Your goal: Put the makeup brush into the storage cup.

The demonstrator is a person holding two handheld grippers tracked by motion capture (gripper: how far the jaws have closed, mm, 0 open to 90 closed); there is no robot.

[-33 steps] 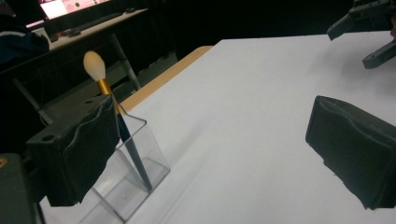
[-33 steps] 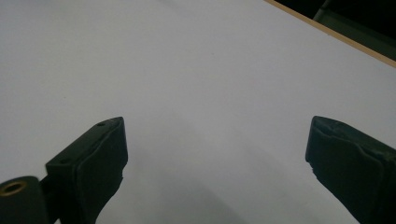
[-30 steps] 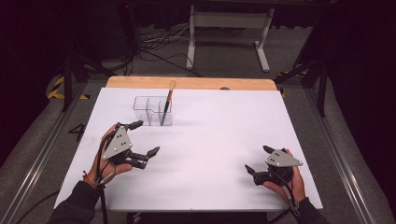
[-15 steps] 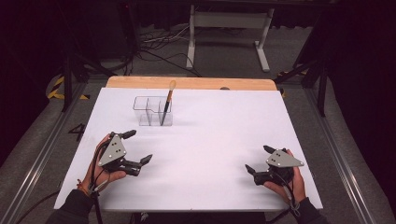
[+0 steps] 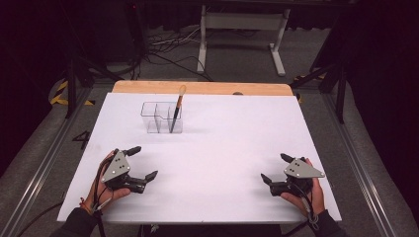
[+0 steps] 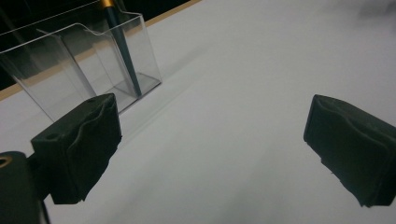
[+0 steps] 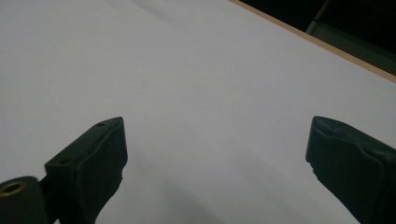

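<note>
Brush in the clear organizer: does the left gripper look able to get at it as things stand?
Probably yes. The left gripper is open and holds nothing, bare white table lies between it and the organizer, and the brush stands well above the rim.

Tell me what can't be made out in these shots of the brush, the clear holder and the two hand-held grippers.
- Brush: in the left gripper view the top edge cuts off its upper end.
- Clear holder: the left edge of that view cuts it off, and a jaw covers its near corner.
- Brush tip: too small in the high view for detail.
- Left hand-held gripper and right hand-held gripper: hands cover their undersides.
</note>
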